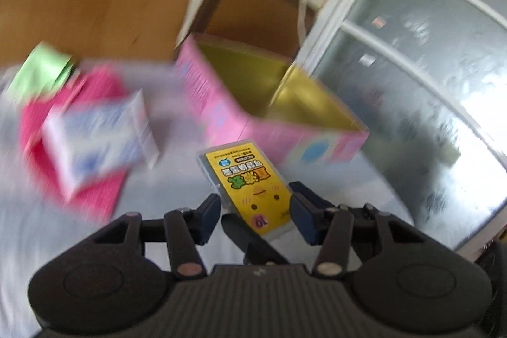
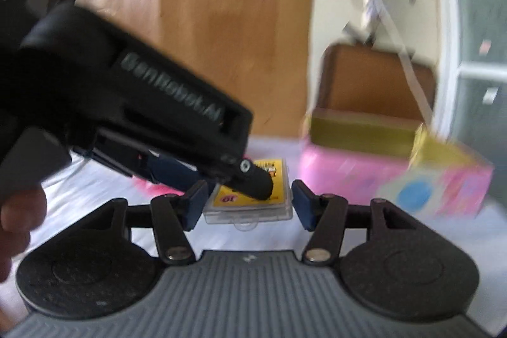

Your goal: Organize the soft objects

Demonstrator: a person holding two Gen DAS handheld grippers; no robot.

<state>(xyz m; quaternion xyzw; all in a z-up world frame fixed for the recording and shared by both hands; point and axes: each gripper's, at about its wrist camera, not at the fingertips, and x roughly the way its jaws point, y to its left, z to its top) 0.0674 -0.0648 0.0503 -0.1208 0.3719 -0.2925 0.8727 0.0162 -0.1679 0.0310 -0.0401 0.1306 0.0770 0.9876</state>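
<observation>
While both grippers converge, the yellow pack point(image 1: 250, 189) lies flat on the pale tabletop point(image 1: 79, 243) between the spread fingers of the left gripper point(image 1: 255, 211), long axis pointing ahead; right gripper point(image 2: 245, 205) likewise spread.

- The flat clear plastic case with a yellow printed insert point(image 1: 247, 186) looks glossy and smooth.
- The open pink cardboard box point(image 1: 221, 103) has a shiny gold lining.
- The magenta cloth point(image 1: 95, 192) looks soft and matt.
- The black plastic left gripper point(image 1: 255, 211) is matt, its base ribbed.
- The pale sheet-covered surface point(image 1: 63, 243) looks like smooth fabric.
</observation>
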